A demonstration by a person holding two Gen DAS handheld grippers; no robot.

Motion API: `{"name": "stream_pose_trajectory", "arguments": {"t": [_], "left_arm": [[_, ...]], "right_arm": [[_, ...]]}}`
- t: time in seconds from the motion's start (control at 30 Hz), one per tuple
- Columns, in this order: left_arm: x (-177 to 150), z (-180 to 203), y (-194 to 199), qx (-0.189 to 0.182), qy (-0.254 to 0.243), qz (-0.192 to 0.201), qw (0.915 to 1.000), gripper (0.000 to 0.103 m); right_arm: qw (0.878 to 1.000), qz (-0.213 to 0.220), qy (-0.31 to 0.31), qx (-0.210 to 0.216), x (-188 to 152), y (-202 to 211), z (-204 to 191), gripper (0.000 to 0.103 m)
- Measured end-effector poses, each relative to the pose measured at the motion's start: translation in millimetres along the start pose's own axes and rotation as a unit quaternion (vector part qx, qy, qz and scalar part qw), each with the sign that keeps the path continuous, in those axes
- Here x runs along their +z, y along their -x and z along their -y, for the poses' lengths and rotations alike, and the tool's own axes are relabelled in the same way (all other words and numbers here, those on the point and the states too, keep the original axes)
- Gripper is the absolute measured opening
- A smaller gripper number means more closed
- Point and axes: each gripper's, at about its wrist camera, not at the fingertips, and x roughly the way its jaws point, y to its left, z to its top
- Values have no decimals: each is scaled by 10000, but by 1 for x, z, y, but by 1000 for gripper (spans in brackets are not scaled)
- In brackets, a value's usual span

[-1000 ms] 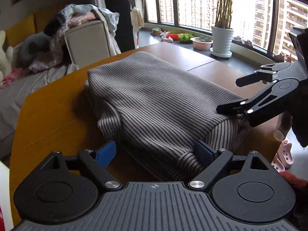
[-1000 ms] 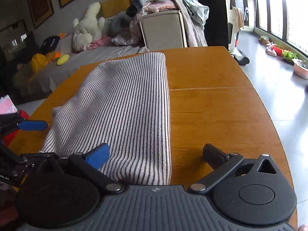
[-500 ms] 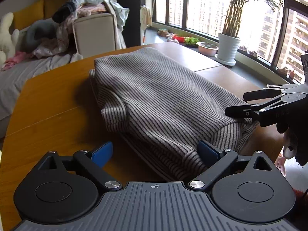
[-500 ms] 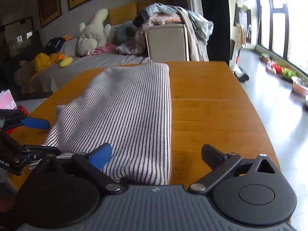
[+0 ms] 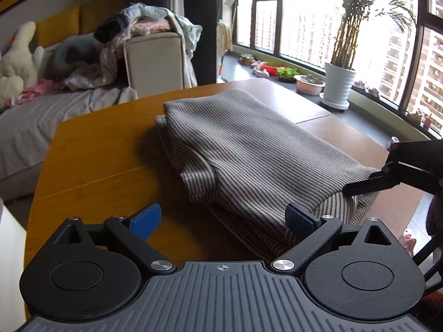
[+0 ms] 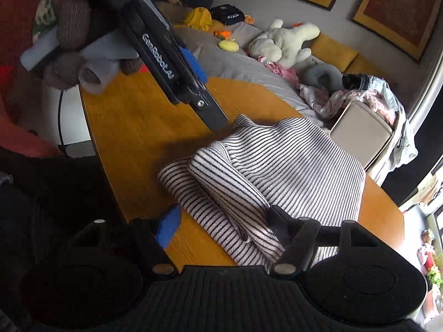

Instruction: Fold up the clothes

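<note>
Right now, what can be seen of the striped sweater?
The sweater is a ribbed knit with thin dark and pale stripes, folded into a thick, layered bundle on the wooden table. A sleeve is tucked across its near side, and lower layers stick out beneath. Both grippers are open at its near edge: the left gripper has one finger against the folds, and the right gripper straddles one end.

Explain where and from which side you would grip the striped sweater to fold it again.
Grip the sweater at its near end, where the layers stack into a thick edge by the table rim. Come in low from that edge, one claw at each near corner; both claws already sit there open.
</note>
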Motion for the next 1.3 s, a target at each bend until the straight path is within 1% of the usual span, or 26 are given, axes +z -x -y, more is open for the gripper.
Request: {"name": "stream_pose_trajectory", "arguments": {"t": [0.03, 0.07, 0.1, 0.13, 0.17, 0.2, 0.3, 0.37, 0.53, 0.6, 0.63, 0.67, 0.73, 0.77, 0.8, 0.83, 0.9, 0.97, 1.07, 1.13, 1.17, 1.2, 1.23, 1.27, 1.3], "left_arm": [[0, -2, 4, 23, -4, 11, 10000, 99], [-1, -5, 9, 46, -8, 21, 10000, 99], [-1, -7, 13, 69, -11, 32, 10000, 99], [-1, -9, 17, 92, -15, 42, 9999, 99], [-2, -10, 21, 97, -36, 57, 9999, 99], [-2, -9, 24, 72, -68, 74, 9999, 99], [-5, -4, 30, -97, -181, 103, 9997, 99], [-8, 3, 30, -241, -350, 82, 9991, 100], [-19, 24, 20, -491, -863, -91, 9950, 101], [-25, 33, 9, -515, -1042, -241, 9929, 101], [-27, 36, 3, -483, -1102, -316, 9922, 101], [-28, 39, -4, -418, -1148, -395, 9917, 101], [-28, 43, -16, -233, -1183, -471, 9916, 101], [-26, 44, -21, -155, -1170, -471, 9919, 101], [-25, 44, -25, -76, -1156, -471, 9921, 101], [-22, 44, -28, -21, -1100, -456, 9929, 101], [-15, 39, -28, -42, -901, -393, 9952, 101], [-8, 34, -25, -109, -660, -318, 9973, 101], [-1, 27, -23, -200, -340, -268, 9989, 101], [1, 26, -23, -245, -212, -273, 9991, 101], [2, 25, -24, -262, -164, -278, 9991, 101], [3, 24, -24, -277, -118, -283, 9991, 101], [3, 24, -24, -293, -72, -288, 9991, 101], [4, 23, -24, -309, -27, -292, 9991, 101], [4, 22, -24, -313, 11, -294, 9991, 101]], "right_arm": [[10000, -21, -26, -22, 1, -1, 1, 70], [9998, -70, -168, -20, 3, -2, 6, 62], [9991, -110, -407, 27, 5, -4, 13, 55], [9954, -119, -926, 203, 6, -4, 27, 53], [9875, -112, -1520, 402, 5, -3, 44, 48], [9766, -103, -2065, 588, 4, -3, 59, 45], [9404, -71, -3241, 1024, -9, -6, 94, 43], [9313, -64, -3458, 1143, -16, -8, 100, 43], [9220, -39, -3673, 1222, -21, -12, 105, 43], [9217, -16, -3679, 1230, -22, -14, 107, 43], [9270, -12, -3562, 1178, -21, -14, 105, 43], [9371, -18, -3323, 1068, -17, -13, 100, 44], [9641, -8, -2573, 652, -7, -5, 80, 56], [9738, 28, -2227, 459, -4, 0, 70, 71], [9827, 110, -1830, 249, -2, 5, 61, 79], [9888, 208, -1476, 75, -2, 11, 51, 81], [9939, 273, -1057, -136, -3, 16, 40, 83], [9965, 290, -707, -351, -5, 16, 31, 83], [9973, 203, -317, -636, -8, 4, 16, 83], [9959, 220, -107, -872, -10, -5, 9, 83], [9942, 266, 69, -1036, -11, -9, 4, 81], [9922, 296, 258, -1181, -11, -12, -1, 57], [9902, 286, 481, -1278, -9, -14, -5, 39], [9876, 275, 703, -1373, -8, -16, -9, 36], [9856, 256, 860, -1436, -5, -17, -12, 36]]}}
